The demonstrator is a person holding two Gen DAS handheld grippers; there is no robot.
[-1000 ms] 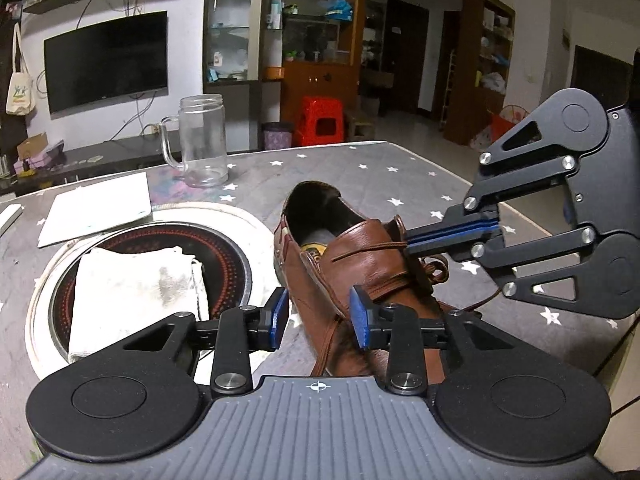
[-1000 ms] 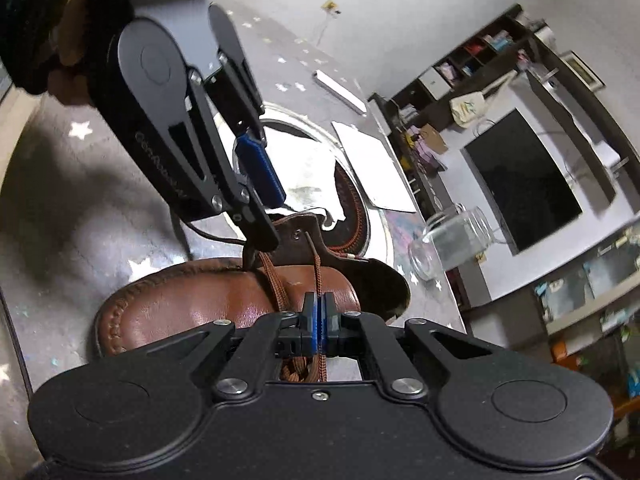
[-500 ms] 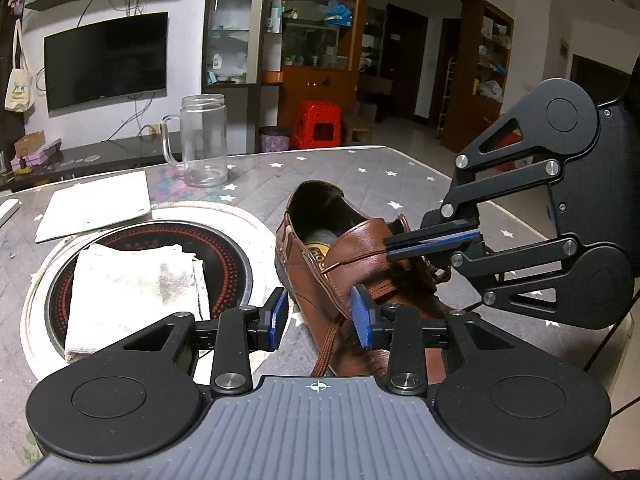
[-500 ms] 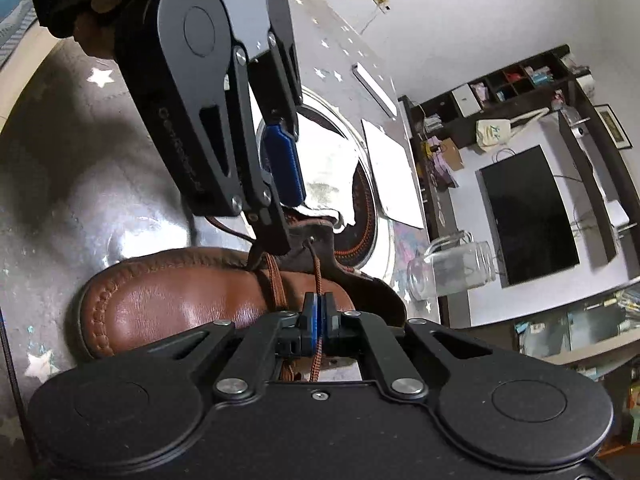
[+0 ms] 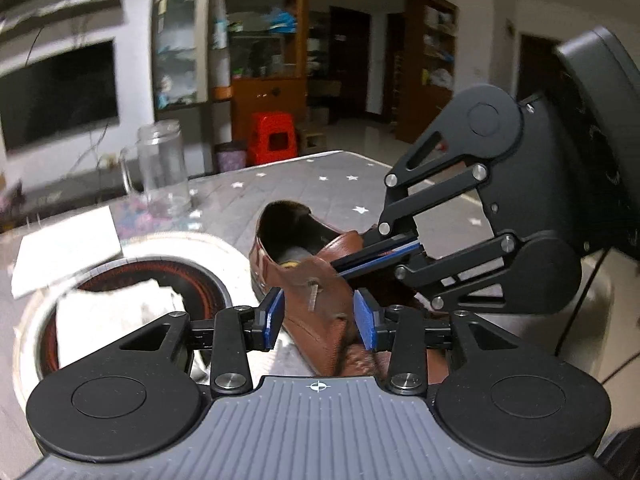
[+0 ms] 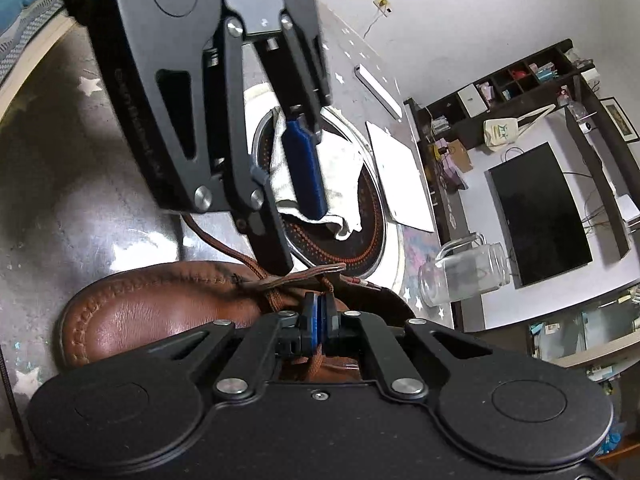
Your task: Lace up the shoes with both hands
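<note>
Grey, star-printed cloth covers the table (image 5: 280, 184), with a living room behind it: a dark wall-mounted television (image 6: 540, 216), wooden shelving and a red plastic stool (image 5: 274, 138) beyond the far edge. Near the table's right edge lies the brown leather lace-up shoe (image 5: 312, 276), its heel opening turned toward the far edge and its stitched toe toward the near edge. A round black hob ring (image 5: 160, 280) is set into the table left of the shoe, with a crumpled white cloth (image 5: 112, 316) lying on it. Behind that, a sheet of white paper (image 5: 64, 248) lies flat, and a clear glass mug with a handle (image 5: 162, 168) stands upright closer to the far edge.

The left gripper (image 5: 319, 320) has its blue-padded fingers spread apart on either side of the shoe's upper, not pinching it. The right gripper (image 6: 319, 316) comes in from the right edge over the shoe's tongue, its two blue pads pressed together on a brown shoelace (image 6: 300, 276). From there the lace runs across the eyelets, and another length trails off toward the left gripper's body.
</note>
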